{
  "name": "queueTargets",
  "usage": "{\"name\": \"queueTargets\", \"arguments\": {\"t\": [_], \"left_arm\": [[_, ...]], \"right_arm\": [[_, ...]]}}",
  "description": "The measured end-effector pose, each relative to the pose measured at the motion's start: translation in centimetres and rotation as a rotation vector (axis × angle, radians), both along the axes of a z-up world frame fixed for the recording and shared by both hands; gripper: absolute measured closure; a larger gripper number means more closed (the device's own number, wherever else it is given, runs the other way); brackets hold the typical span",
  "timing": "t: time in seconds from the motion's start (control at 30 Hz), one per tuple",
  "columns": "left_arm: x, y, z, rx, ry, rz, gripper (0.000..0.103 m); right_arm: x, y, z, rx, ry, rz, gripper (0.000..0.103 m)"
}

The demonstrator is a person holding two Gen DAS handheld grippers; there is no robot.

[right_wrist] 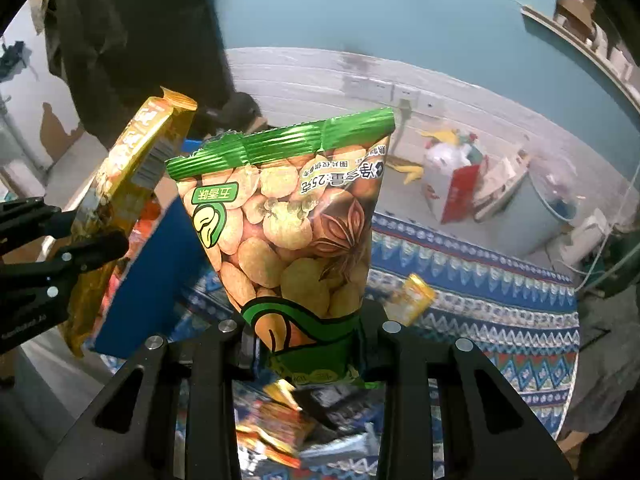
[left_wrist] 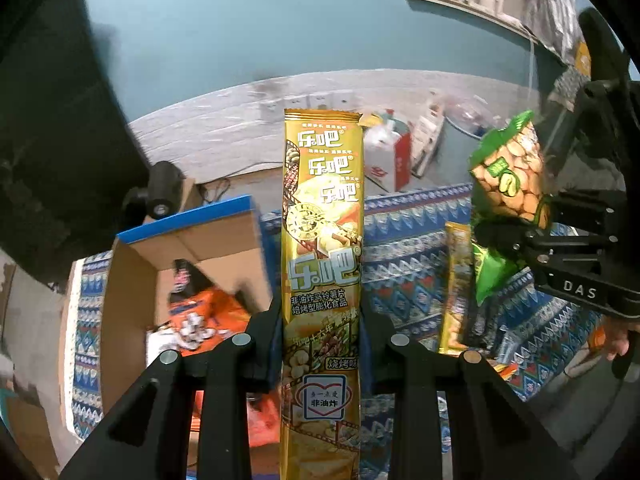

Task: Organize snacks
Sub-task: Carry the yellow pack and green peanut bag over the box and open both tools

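Both tongs are clamped low on their packs, left tongs (left_wrist: 320, 332) on the gold crisp packet (left_wrist: 322, 216), right tongs (right_wrist: 308, 340) on the green bean bag (right_wrist: 288, 216), lifted clear of the patterned worktop (left_wrist: 416, 240), apparently bound for the open cardboard box (left_wrist: 132, 292).

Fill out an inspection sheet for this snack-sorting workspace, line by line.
Surface: blue patterned cloth, loose snack packets lying on it.
Job's things: long gold chip packet, green bean snack bag, open cardboard box with an orange packet inside.
Clutter: bags and cartons piled by the wall.
Grippers: left gripper shut on the gold packet; right gripper shut on the green bag.
Cables: black cable on the floor near wall sockets.
Surroundings: teal wall, shelf of small items.
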State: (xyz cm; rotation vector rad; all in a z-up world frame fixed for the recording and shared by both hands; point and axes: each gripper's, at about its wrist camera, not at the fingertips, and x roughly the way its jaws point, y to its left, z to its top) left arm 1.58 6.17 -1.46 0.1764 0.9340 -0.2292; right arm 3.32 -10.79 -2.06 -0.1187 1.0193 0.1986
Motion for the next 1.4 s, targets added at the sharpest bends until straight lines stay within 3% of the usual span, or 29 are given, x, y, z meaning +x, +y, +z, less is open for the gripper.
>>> {"name": "queueTargets", "arguments": {"t": [0.6, 1.03, 1.4], "left_arm": [[-0.3, 10.4, -1.3, -0.029, 0.009, 0.197, 0.072], [-0.2, 15.8, -3.0, -0.029, 0.027, 0.309, 0.072], [0.5, 18.3, -4.6, -0.033, 0.055, 0.376, 0.07]], "right_arm": [[3.6, 10.4, 0.3, 0.069, 0.004, 0.139, 0.072], [5.9, 17.6, -1.7, 0.076, 0.056, 0.232, 0.072], [7.2, 21.3, -3.9, 0.06, 0.108, 0.264, 0.072]]}}
